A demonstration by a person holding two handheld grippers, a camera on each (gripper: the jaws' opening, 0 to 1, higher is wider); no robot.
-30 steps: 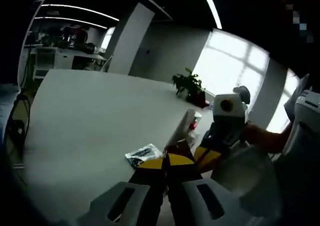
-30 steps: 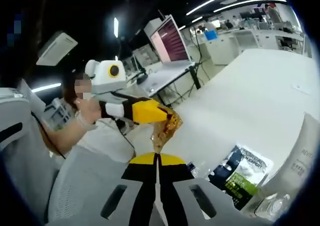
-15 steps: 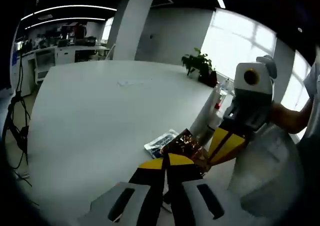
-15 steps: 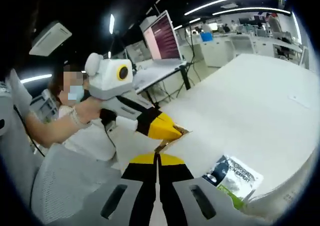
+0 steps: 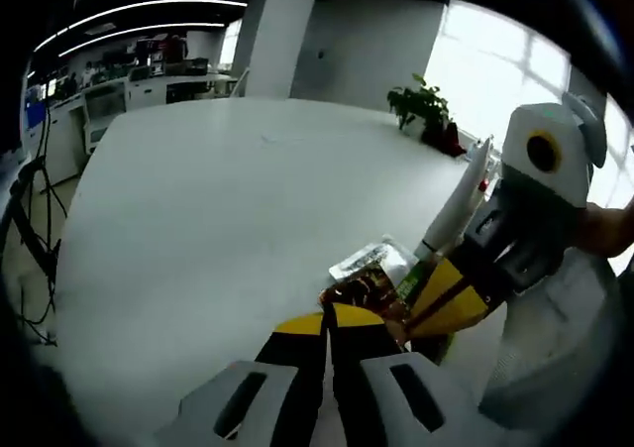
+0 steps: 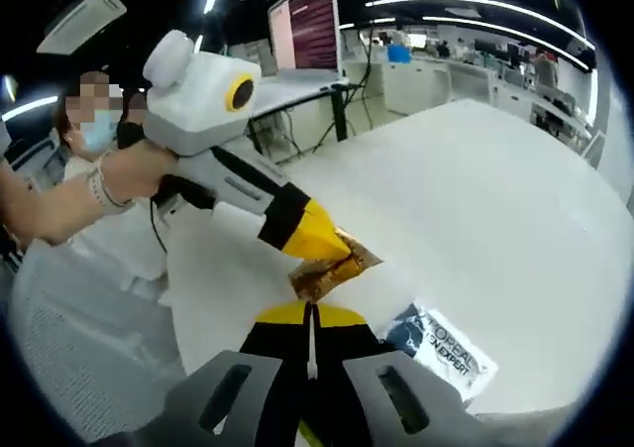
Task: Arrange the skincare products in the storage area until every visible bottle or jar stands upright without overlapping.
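1. Since a second ago both grippers have carried the brown sachet (image 6: 332,267) out over the white table (image 5: 198,219), lower and nearer the printed sachet (image 6: 443,340) (so no product stands upright yet).
2. The left gripper (image 6: 332,252) pinches the brown sachet's edge.
3. The right gripper (image 5: 401,323) is closed on it from the opposite side, both angled downward.
4. A white tube (image 5: 456,204) stands just behind.

You have a white table (image 5: 198,209) as the work surface. A potted plant (image 5: 424,105) stands at its far edge. Behind the table, a lit monitor (image 6: 309,26) sits on a desk (image 6: 297,90).
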